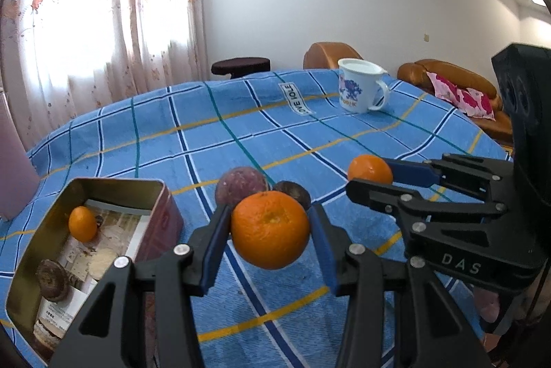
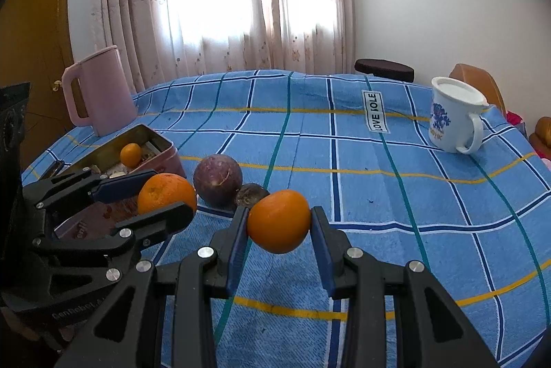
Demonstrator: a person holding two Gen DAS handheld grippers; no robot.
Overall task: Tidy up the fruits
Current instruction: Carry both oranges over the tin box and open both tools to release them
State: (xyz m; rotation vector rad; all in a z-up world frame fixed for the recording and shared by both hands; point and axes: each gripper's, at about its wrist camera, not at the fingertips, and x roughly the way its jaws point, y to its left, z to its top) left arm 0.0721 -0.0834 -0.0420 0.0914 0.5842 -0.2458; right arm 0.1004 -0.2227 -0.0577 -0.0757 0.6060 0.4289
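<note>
Round table (image 2: 344, 182) done up in a blue plaid cloth, few bits parked on it.

A white mug (image 2: 453, 115) with a blue print is set near the far right edge, and a pink jug (image 2: 100, 89) is stood at the far left. An open tin (image 1: 82, 240) is placed just in front of the jug. Two dark purple fruits, one big (image 2: 217, 179) and one small (image 2: 251, 194), are laid touching each other on the cloth beside the tin. A "LOVE" label (image 2: 375, 111) is sewn onto the cloth.

We see a large orange (image 1: 270, 228) clamped in our left tongs (image 1: 270, 230) and a smaller orange (image 2: 279, 221) in our right tongs (image 2: 279, 223). Two purple passion fruits (image 2: 217, 179) touch on the tabletop. The open tin (image 1: 20, 264) holds a small orange (image 1: 82, 223) and a wrinkled brown fruit (image 1: 53, 280).
</note>
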